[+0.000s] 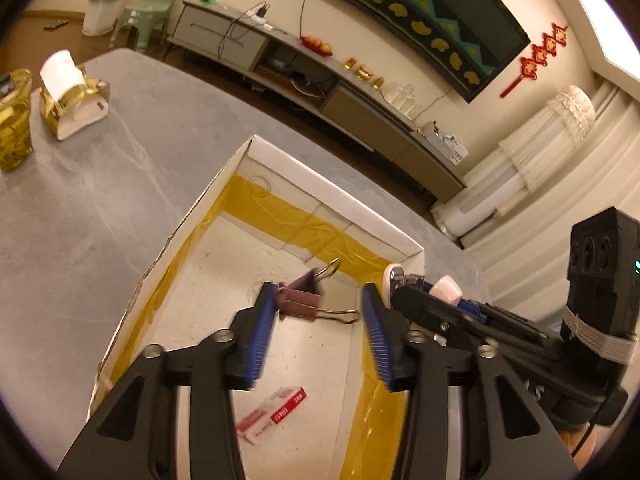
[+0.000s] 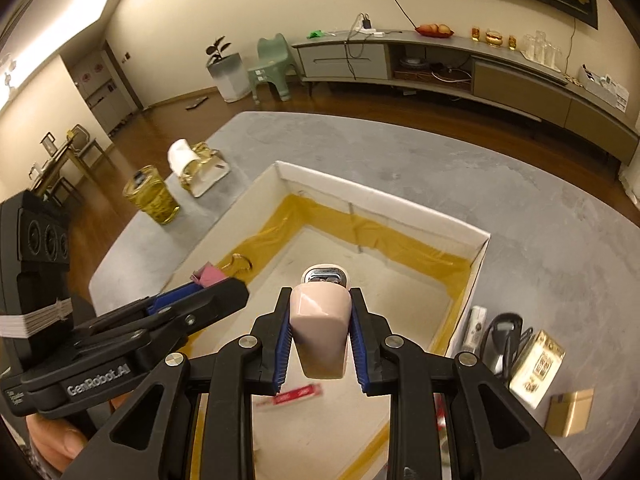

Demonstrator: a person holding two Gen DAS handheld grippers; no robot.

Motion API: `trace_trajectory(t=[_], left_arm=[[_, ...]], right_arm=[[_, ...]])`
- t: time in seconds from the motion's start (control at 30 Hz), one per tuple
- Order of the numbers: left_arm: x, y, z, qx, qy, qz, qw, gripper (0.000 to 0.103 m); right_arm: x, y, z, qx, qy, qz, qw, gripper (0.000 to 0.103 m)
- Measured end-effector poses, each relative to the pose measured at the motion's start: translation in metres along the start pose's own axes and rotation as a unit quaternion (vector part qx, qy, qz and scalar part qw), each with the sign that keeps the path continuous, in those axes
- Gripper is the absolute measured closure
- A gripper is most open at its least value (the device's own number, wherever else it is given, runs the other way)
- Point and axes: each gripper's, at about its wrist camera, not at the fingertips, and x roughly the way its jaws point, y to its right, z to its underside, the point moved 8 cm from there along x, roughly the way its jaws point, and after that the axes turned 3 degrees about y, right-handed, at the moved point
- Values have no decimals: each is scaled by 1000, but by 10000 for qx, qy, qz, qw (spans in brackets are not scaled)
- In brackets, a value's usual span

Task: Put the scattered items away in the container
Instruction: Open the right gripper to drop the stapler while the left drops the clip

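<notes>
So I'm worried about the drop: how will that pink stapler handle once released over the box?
The pink stapler looks glossy and tapered, so probably slippery between the right gripper fingers. Its metal nose suggests some weight; likely lands with a clunk in the box, not bouncing.

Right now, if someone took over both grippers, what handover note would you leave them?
Left gripper: open over the white box, pink binder clips just ahead of its fingers, apparently released.
Right gripper: shut on the pink stapler, above the box.
In the box: red staple packet.
Left on the table, right of the box: white tube, black item, patterned packet, brown box.
Next: release the stapler, then fetch those.
</notes>
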Motion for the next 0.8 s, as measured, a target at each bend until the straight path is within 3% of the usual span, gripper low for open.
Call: trace_trajectory(t=[0.03,0.1,0.17,0.37,0.5,0.67,0.8], left_arm=[[3,-4,1,-31,-63,3,10000,42],[1,-10,2,-93,-52,45,9999,42],[-9,-15,1,-148,116,118,9998,42],[-62,-22,3,-142,922,361,9950,42],[-80,1,16,121,1151,751,9904,42],[-85,69,56,976,1017,1325,9811,42],[-74,106,101,1522,632,1333,9773,42]], right_arm=[[3,4,-1,64,-30,-4,10000,73],[6,14,-3,248,-22,-14,9997,60],[-1,18,-3,377,116,-117,9992,56],[-44,20,33,430,419,-591,9964,55],[-71,30,79,414,422,-839,9947,55],[-90,62,124,693,437,-901,9926,55],[-94,84,148,1050,486,-991,9883,55]])
